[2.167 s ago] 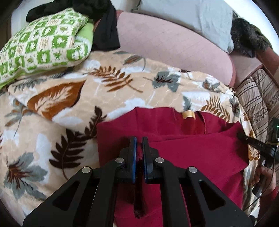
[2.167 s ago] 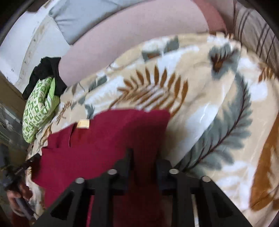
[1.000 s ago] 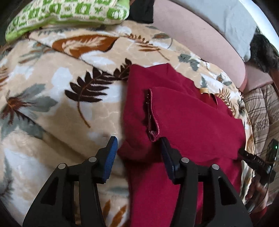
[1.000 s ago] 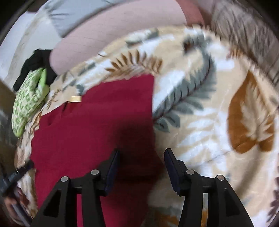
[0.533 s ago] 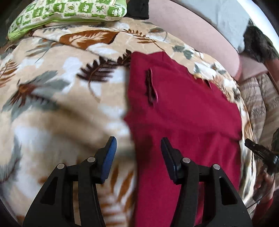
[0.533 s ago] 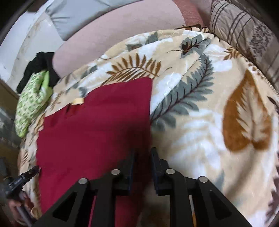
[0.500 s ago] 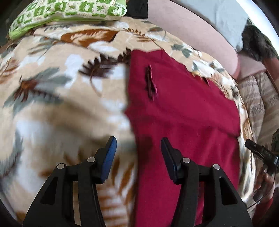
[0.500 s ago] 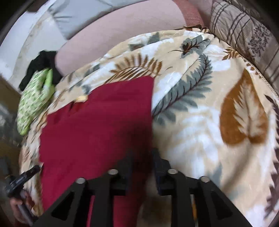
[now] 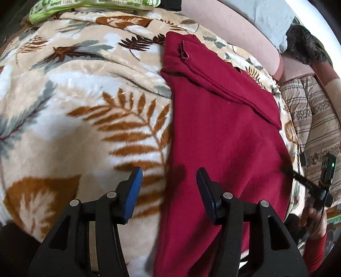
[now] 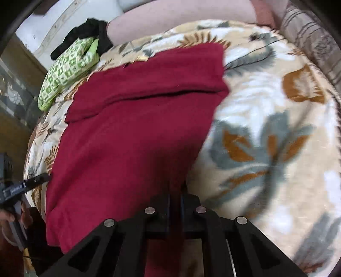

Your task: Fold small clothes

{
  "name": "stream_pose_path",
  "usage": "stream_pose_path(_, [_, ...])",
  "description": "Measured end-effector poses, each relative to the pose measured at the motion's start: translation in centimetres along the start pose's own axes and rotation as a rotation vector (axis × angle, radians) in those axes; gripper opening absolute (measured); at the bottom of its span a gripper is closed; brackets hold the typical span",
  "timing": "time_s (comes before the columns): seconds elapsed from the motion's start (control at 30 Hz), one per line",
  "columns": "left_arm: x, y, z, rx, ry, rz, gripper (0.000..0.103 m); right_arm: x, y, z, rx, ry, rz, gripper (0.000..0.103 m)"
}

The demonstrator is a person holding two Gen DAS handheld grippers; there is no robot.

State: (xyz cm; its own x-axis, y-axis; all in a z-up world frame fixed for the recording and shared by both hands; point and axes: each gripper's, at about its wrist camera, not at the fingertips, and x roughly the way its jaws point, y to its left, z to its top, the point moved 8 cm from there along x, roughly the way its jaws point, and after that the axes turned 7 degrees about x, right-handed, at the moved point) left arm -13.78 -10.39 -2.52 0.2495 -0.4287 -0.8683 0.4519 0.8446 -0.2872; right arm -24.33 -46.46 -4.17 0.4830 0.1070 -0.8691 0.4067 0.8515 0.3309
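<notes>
1. A dark red garment [image 9: 223,132] lies spread on a beige blanket w/ leaf print [image 9: 85,110], running lengthwise away from both cameras. Its far end is folded over, w/ a sleeve cuff showing at the far left corner.
2. Left gripper [image 9: 168,187]: jaws about half apart, blue pads facing each other, holding nothing. The garment's left long edge runs between the two fingers; the left finger is over blanket, the right finger over red cloth. Can't tell if the tips touch the fabric.
3. Right gripper [image 10: 175,202]: jaws closed tight, having just been closing, w/ a thin strip of the red cloth caught between them at the garment's near right edge.
4. From the right wrist view the garment stretches up and to the left of the gripper; blanket fills the right side.
5. In the left wrist view the right gripper & the hand [image 9: 313,219] gripping it show at the far right edge, beside the garment's right side.
6. Far end of the bed: green-and-white patterned pillow [image 10: 68,70], black cloth [image 10: 89,29] next to it, pink cushion [image 10: 181,15] behind.
</notes>
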Motion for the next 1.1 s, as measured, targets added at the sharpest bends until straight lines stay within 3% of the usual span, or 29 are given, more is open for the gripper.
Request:
stream_pose_path(0.13, [-0.1,-0.4,-1.0,-0.018,0.013,-0.019,0.052,0.5,-0.9,-0.5,0.019,0.005,-0.064,0.006])
stream_pose_path(0.27, [-0.8,-1.3,-1.7,0.011,-0.001,-0.007,0.052,-1.0,-0.5,-1.5,0.06,0.016,-0.002,0.011])
stream_pose_path(0.3, [-1.0,-1.4,-1.9,0.028,-0.007,0.017,0.052,-1.7,-0.5,-2.2,0.069,0.02,0.009,0.023])
stream_pose_path(0.33, [-1.1,-1.5,-2.0,0.037,-0.009,0.03,0.052,-2.3,-0.4,-2.9,0.083,0.025,0.031,0.042])
stream_pose_path(0.4, [-1.0,-1.4,-2.5,0.046,-0.011,0.054,0.052,-3.2,0.0,-4.6,0.117,0.039,0.094,0.054])
stream_pose_path(0.5, [-0.9,-1.4,-3.0,0.047,-0.01,0.073,0.052,-3.3,0.3,-7.5,0.163,0.081,0.142,0.054])
stream_pose_path(0.6, [-1.1,-1.6,-3.5,0.052,-0.009,0.08,0.052,-2.2,0.6,-9.3,0.16,0.1,0.124,0.054])
stream_pose_path(0.67, [-1.4,-1.8,-3.8,0.062,-0.015,0.088,0.052,-2.3,1.0,-9.8,0.121,0.065,0.114,0.054])
stream_pose_path(0.7, [-1.5,-1.9,-3.9,0.066,-0.016,0.09,0.052,-2.5,1.3,-9.7,0.106,0.056,0.116,0.052])
stream_pose_path(0.8, [-1.6,-2.1,-4.3,0.071,-0.017,0.094,0.052,-2.8,1.4,-9.9,0.106,0.042,0.156,0.012])
stream_pose_path(1.03, [-1.8,-2.2,-5.3,0.077,-0.004,0.103,0.052,-4.5,-1.7,-9.5,0.117,0.011,0.06,0.005])
stream_pose_path(1.1, [-1.7,-2.3,-5.5,0.08,0.001,0.105,0.052,-4.6,-2.2,-9.6,0.144,0.024,0.076,0.005])
